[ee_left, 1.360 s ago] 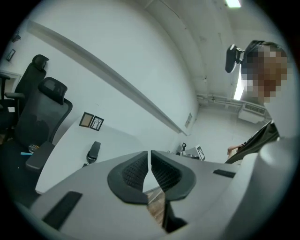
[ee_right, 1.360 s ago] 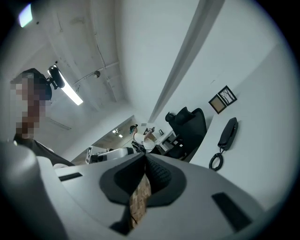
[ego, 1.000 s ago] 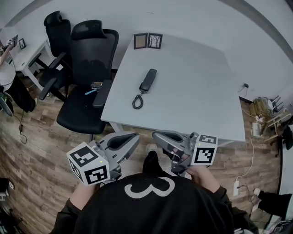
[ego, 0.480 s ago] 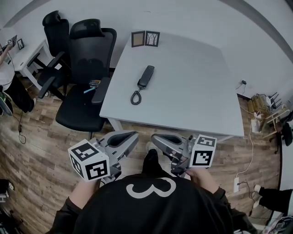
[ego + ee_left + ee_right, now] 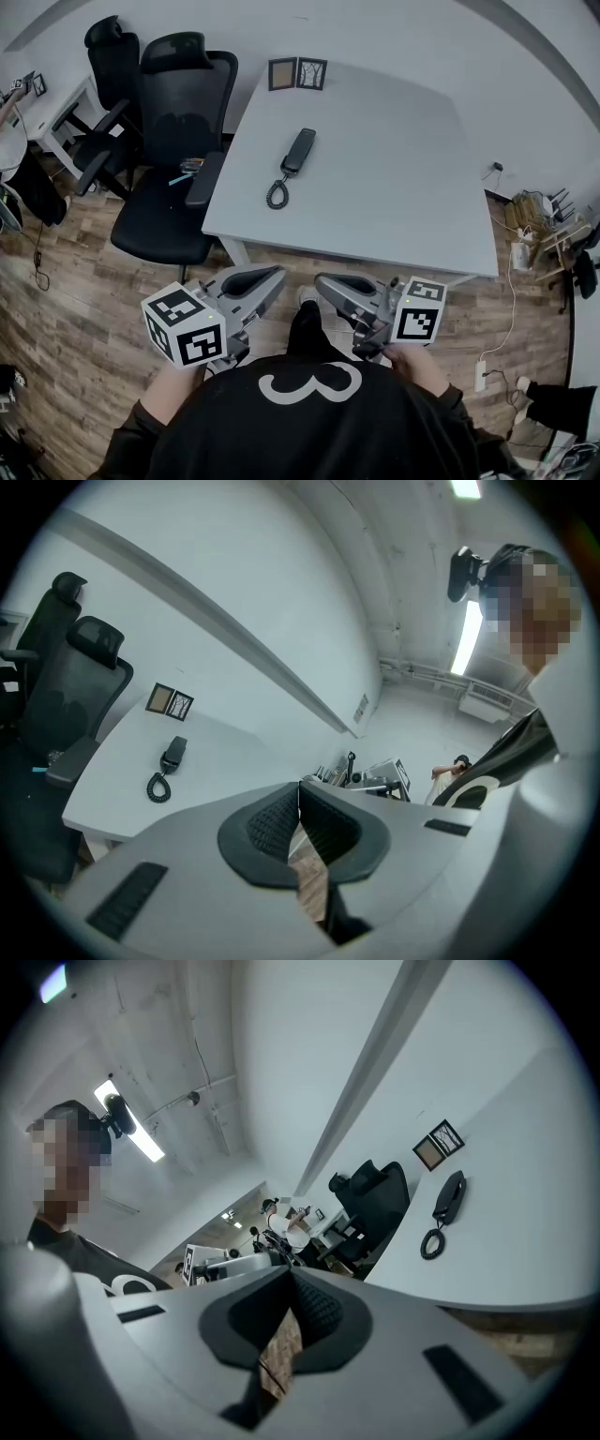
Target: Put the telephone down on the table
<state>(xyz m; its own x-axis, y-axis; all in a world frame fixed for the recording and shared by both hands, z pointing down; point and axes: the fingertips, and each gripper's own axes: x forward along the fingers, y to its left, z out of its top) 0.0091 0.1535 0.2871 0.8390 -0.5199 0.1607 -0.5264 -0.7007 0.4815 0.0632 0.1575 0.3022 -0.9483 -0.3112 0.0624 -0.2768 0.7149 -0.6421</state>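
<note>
1. Bright, even light is thrown down from the ceiling tubes (image 5: 466,635), and glare is seen around them.
2. Only faint shadows are cast on the table (image 5: 394,187).
3. Edges are bent and darkened by the wide lenses; the near foreground is blurred.

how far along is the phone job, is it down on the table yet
Done: the telephone lies flat on the table, its coiled cord beside it, nothing touching it. In hand: nothing; the left gripper and right gripper are both shut and empty, held close to the person's body, short of the table edge. Left: nothing visible remains.
</note>
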